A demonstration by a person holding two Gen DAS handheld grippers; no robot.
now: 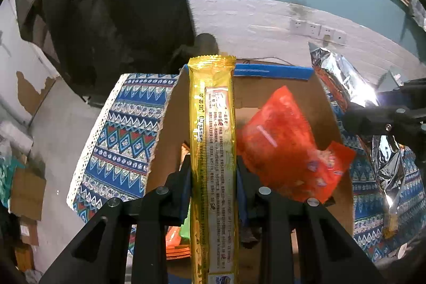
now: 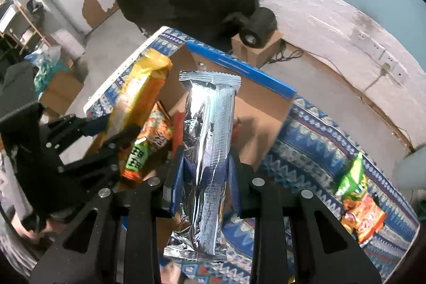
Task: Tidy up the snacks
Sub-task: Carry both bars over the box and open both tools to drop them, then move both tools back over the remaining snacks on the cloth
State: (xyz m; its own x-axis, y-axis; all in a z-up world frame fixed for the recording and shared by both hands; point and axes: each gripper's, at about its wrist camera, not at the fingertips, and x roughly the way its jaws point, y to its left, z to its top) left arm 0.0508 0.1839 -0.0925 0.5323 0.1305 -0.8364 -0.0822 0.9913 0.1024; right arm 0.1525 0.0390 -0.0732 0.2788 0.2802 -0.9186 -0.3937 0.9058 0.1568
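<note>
Gold snack bar [image 1: 213, 140], clamped lengthwise in the left gripper [image 1: 213, 167], long axis running up mid-frame over the open cardboard box [image 1: 269, 71]; right gripper [image 2: 206, 164] likewise closed on a silver packet [image 2: 210, 151], box lying beyond and lower left.

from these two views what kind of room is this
Probably a storeroom or makeshift workroom, not a kitchen: bare concrete floor, peeling wall paint, cardboard boxes on the floor, and a patterned tablecloth under the snack box.

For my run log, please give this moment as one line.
left tongs: shut on gold packet | right tongs: shut on silver packet | both over cardboard box
</note>
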